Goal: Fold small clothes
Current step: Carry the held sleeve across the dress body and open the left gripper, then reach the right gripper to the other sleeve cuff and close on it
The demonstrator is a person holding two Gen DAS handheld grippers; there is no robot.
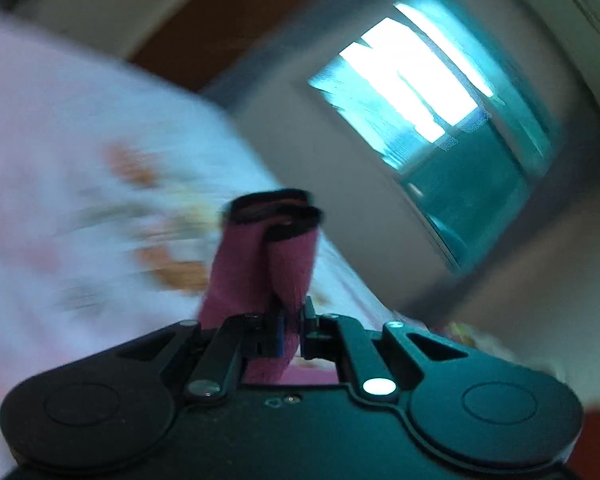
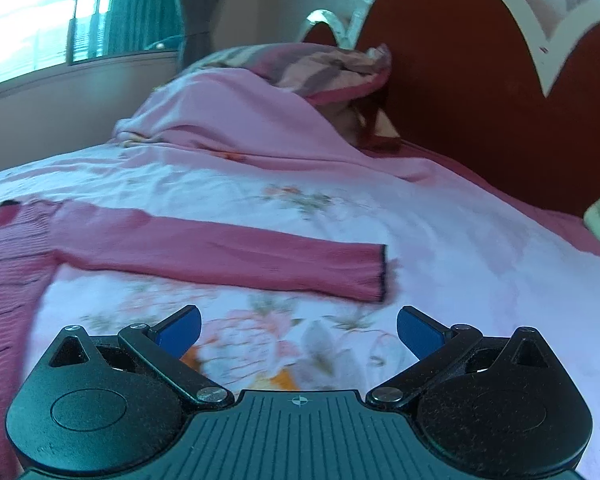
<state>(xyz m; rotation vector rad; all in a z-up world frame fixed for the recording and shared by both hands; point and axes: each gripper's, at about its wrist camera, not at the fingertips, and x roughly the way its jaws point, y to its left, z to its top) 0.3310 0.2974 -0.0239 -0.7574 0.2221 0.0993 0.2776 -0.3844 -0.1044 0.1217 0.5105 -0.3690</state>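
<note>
The left gripper (image 1: 290, 332) is seen clamped on a fold of pink knit fabric — the cuff end of a sleeve (image 1: 268, 256) edged in black, which stands up between the closed jaws and is lifted clear of the bed. This view is heavily blurred and tilted, so little more can be made out there than the white floral bedsheet (image 1: 80, 152) on the left and a bright window (image 1: 424, 80) on the right.

The right gripper (image 2: 298, 330) is held low above the bed with its jaws wide apart; nothing is gripped between the 2 blue pads (image 2: 182, 330). Just beyond it, the pink sweater (image 2: 8, 272) is spread flat on the floral bedsheet (image 2: 440, 240), its body at the left edge of the view and its other sleeve (image 2: 220, 248) stretched out to the right, ending in a black-trimmed cuff (image 2: 382, 272). That sleeve lies near the open gripper but is not touched by it.

Farther back, a pink blanket (image 2: 236, 120) is heaped against a striped pillow (image 2: 320, 68), beside a dark red headboard (image 2: 460, 80) with a white scalloped border — a curtained window (image 2: 40, 12) is visible at the upper left.
</note>
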